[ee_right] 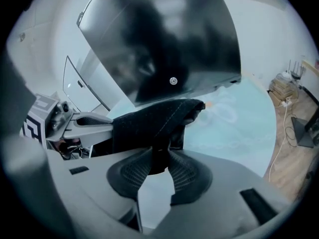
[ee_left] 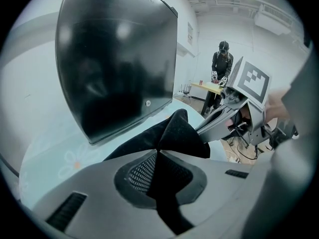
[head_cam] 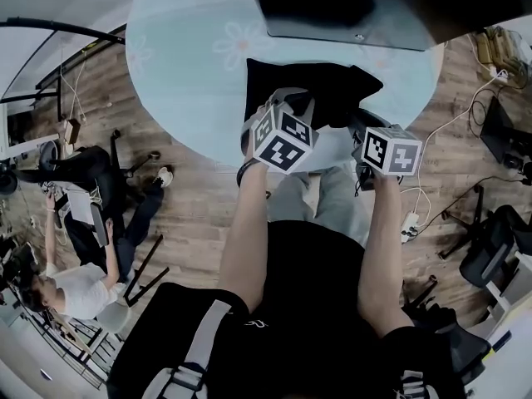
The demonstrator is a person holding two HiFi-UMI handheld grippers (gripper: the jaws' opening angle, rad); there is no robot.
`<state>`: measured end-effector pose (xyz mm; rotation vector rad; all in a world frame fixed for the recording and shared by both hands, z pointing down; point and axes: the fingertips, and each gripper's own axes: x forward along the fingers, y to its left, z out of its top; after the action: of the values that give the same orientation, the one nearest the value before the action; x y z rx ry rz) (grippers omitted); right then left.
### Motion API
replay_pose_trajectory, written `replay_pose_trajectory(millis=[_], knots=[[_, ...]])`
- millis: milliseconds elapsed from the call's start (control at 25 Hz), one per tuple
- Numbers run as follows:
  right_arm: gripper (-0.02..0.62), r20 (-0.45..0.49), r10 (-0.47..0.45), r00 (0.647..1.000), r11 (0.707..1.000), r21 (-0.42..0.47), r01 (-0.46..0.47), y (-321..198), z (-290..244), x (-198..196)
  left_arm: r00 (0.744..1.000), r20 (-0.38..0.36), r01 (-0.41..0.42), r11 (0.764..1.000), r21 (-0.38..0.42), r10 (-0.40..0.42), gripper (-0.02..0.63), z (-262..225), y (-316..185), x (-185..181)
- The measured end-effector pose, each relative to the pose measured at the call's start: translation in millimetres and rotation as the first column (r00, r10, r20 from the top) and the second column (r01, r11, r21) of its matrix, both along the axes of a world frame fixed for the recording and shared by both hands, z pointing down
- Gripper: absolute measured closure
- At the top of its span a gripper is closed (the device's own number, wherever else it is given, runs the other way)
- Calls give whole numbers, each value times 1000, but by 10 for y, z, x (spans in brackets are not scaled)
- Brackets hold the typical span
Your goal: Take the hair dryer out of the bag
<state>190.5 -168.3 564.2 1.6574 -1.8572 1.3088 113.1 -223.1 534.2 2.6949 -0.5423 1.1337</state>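
- The hair dryer showed in no view. I judged it lay inside the black fabric bag (head_cam: 324, 86), which rested on the near part of the round pale-blue desk (head_cam: 183, 81).
- The left claw (ee_left: 159, 156) was clenched on a fold of the bag's edge. The right claw (ee_right: 158, 158) was pinching a narrow strip of the same cloth at its very tips.
- Risk: the right claw's bite looked thin, so a pull could let the cloth slip free and the mouth fall shut.
- Risk: with both claws busy on cloth, neither was free to reach in. Letting one go might collapse the opening over the dryer.
- Risk: lifting the bag by its rim could drag it toward the desk's near edge, and a heavy dryer might tumble out.
- Risk: the dark monitor (head_cam: 349, 7) stood just behind the bag, so a sharp tug away from the person could knock it.
- Counted: one bag, no visible hair dryer, two claws, one desk, one monitor.
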Motion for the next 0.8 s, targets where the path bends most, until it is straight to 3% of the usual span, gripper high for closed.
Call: replay_pose_trajectory(millis=[280,400,680,800], knots=[[494,44,3,999,1000,-6,-3,-87,89,40,998,46,-47,998,-37,48,550,15,14,-84],[494,54,3,999,1000,2,-3,-140,111,79,998,19,-57,995,-81,59,522,-54,24,-99],[494,71,-13,997,1000,-4,14,-217,179,52,998,-67,-16,993,-121,7,494,-220,20,-229],[495,75,-11,997,1000,-10,12,-249,204,44,997,-55,39,993,-115,-46,494,-202,-56,-454]])
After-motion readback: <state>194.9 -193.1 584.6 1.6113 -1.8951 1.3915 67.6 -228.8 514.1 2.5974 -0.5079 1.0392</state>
